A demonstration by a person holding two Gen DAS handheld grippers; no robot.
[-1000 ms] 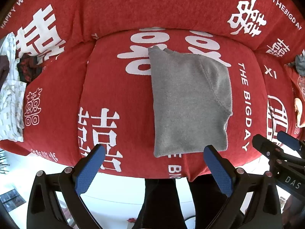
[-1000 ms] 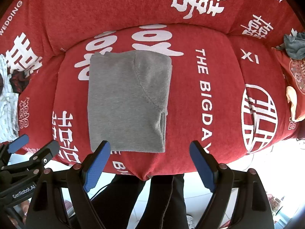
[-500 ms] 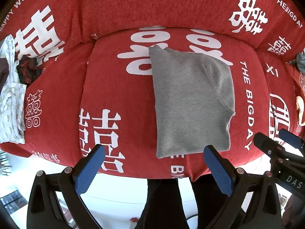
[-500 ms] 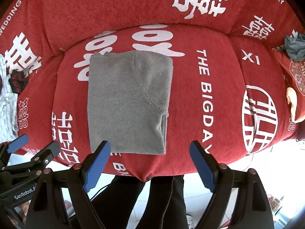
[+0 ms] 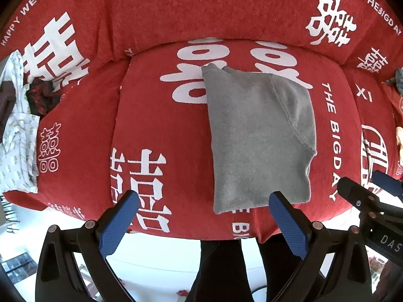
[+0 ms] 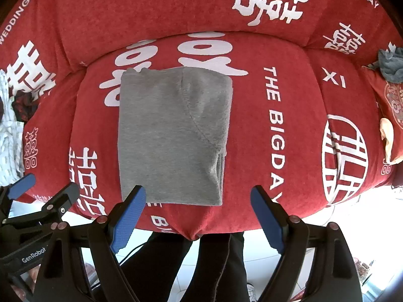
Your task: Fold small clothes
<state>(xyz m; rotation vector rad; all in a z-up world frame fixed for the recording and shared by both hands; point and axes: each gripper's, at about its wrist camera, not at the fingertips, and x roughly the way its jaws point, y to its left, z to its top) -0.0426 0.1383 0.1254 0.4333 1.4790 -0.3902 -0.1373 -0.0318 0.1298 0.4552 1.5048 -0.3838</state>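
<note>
A grey knit garment lies folded into a rectangle on the red sofa seat cushion, with a sleeve seam running across its right part. It also shows in the right wrist view. My left gripper is open and empty, held off the cushion's front edge, just below the garment's near hem. My right gripper is open and empty, also at the near hem. Each gripper shows at the edge of the other's view: the right one and the left one.
A pile of white patterned and dark clothes lies at the far left of the sofa. A grey cloth and a pale item lie at the far right. The person's dark trousers stand below the cushion's front edge.
Both views have shifted slightly, so the garment sits a little lower and nearer the fingertips. The garment has not moved on the cushion and both grippers stay open.
</note>
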